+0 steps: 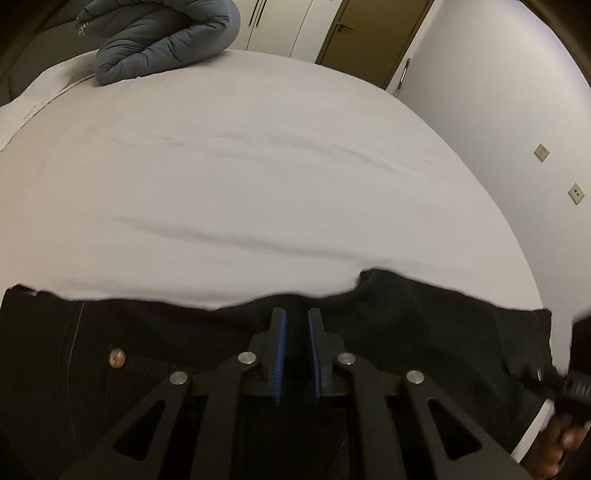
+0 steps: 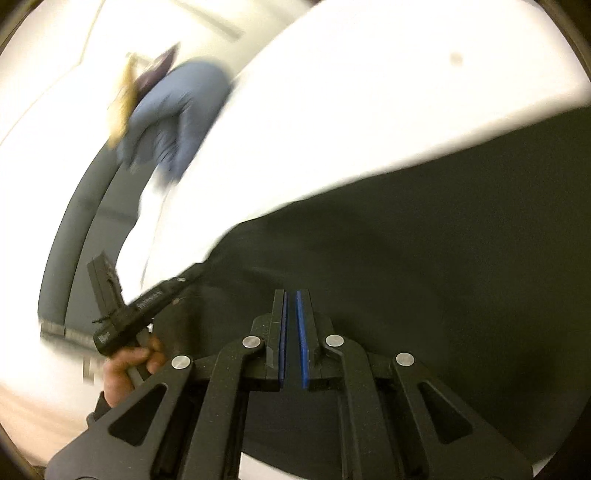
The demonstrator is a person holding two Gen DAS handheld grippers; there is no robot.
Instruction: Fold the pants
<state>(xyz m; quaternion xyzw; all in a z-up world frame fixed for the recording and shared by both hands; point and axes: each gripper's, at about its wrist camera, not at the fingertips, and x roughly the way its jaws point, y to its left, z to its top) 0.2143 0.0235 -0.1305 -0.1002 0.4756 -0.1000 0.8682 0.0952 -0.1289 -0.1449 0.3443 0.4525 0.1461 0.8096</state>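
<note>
Black pants point(image 1: 110, 406) with a metal rivet point(image 1: 117, 358) lie along the near edge of a white bed point(image 1: 258, 166). My left gripper point(image 1: 297, 314) has its blue pads close together at the pants' far edge, with dark cloth in the narrow gap. In the right wrist view the left gripper point(image 2: 181, 282) meets a corner of the pants point(image 2: 443, 258). My right gripper point(image 2: 291, 295) has its pads almost touching over the black cloth. It shows in the left wrist view as the right gripper point(image 1: 543, 373) at the pants' right end. Both views are blurred.
A rolled grey-blue duvet point(image 1: 166, 40) lies at the far left of the bed; the duvet point(image 2: 177, 110) appears blurred in the right view. A white wall with sockets point(image 1: 542, 152) runs along the right. A door point(image 1: 369, 33) and wardrobes stand beyond. A hand point(image 2: 129, 365) holds the left gripper.
</note>
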